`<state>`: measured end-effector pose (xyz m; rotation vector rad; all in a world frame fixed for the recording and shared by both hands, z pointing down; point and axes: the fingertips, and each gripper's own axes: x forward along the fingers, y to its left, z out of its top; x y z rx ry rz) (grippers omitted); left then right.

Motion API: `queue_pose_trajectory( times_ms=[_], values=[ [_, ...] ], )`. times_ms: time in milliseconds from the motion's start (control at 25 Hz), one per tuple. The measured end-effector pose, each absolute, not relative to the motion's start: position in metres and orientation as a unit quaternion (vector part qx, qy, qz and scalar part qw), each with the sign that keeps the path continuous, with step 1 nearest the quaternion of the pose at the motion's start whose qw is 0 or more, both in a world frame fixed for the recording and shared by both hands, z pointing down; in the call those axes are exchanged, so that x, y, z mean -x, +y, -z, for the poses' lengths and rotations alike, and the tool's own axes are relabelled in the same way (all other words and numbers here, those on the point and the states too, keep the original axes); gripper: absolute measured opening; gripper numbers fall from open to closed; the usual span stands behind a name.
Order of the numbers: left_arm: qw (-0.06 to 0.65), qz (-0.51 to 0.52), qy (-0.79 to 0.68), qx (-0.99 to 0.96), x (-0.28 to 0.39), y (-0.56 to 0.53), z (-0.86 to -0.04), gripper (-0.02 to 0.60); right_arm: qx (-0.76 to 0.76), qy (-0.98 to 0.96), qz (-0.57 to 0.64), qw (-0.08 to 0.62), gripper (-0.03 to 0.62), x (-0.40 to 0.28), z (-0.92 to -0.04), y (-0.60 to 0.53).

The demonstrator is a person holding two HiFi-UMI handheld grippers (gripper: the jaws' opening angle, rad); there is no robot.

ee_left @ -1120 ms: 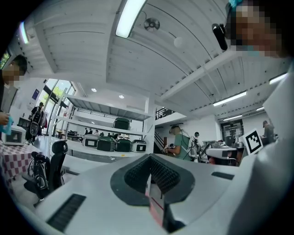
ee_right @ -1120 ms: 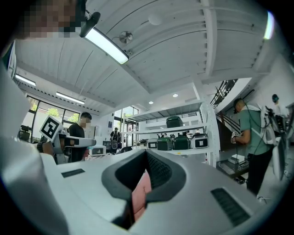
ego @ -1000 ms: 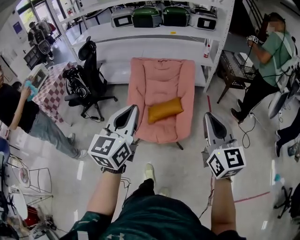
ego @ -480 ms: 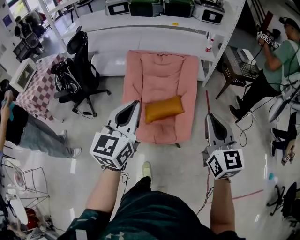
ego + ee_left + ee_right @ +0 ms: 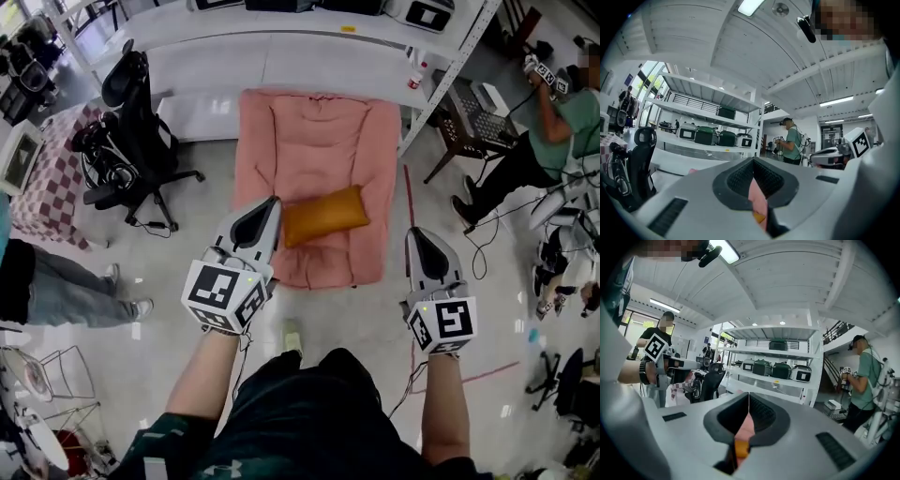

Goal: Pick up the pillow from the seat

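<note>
An orange pillow (image 5: 324, 215) lies across the lower part of a pink padded seat (image 5: 309, 141) on the floor ahead. My left gripper (image 5: 273, 201) is held up in front of the seat, its tip just left of the pillow's left end in the head view, jaws together and empty. My right gripper (image 5: 417, 232) hovers to the right of the seat's front corner, shut with nothing in it. Slivers of the pink seat (image 5: 757, 199) and the pillow (image 5: 759, 217) show through the left jaws' notch. The right gripper view shows the pillow (image 5: 741, 447) the same way.
White shelving (image 5: 309, 56) runs behind the seat. A black office chair (image 5: 127, 141) and a checkered table (image 5: 42, 178) stand at the left, near a person's legs (image 5: 56, 295). A dark side table (image 5: 473, 108) and another person (image 5: 553, 112) are at the right.
The seat and pillow have drawn closer and slid lower in the head view. Both grippers keep the same pose and stay shut.
</note>
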<state>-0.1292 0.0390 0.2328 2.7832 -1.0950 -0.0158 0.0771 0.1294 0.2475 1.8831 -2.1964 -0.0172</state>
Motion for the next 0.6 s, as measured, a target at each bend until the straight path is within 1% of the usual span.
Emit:
queue_pose_trajectory(
  times_ms=[240,520,600],
  values=[
    [0.081,-0.003,-0.352,-0.932,0.13,0.006,-0.243,0.005,-0.634,-0.75,-0.012,0.187,0.003,-0.074,-0.289,0.1],
    [0.09,-0.02,-0.348,-0.933,0.096,-0.024,-0.267,0.005,-0.611,-0.754,-0.057,0.237,0.007,-0.107,-0.362,0.064],
    [0.093,-0.019,-0.351,-0.932,0.086,-0.035,-0.277,0.005,-0.601,-0.756,-0.066,0.251,0.025,-0.115,-0.383,0.054]
  ],
)
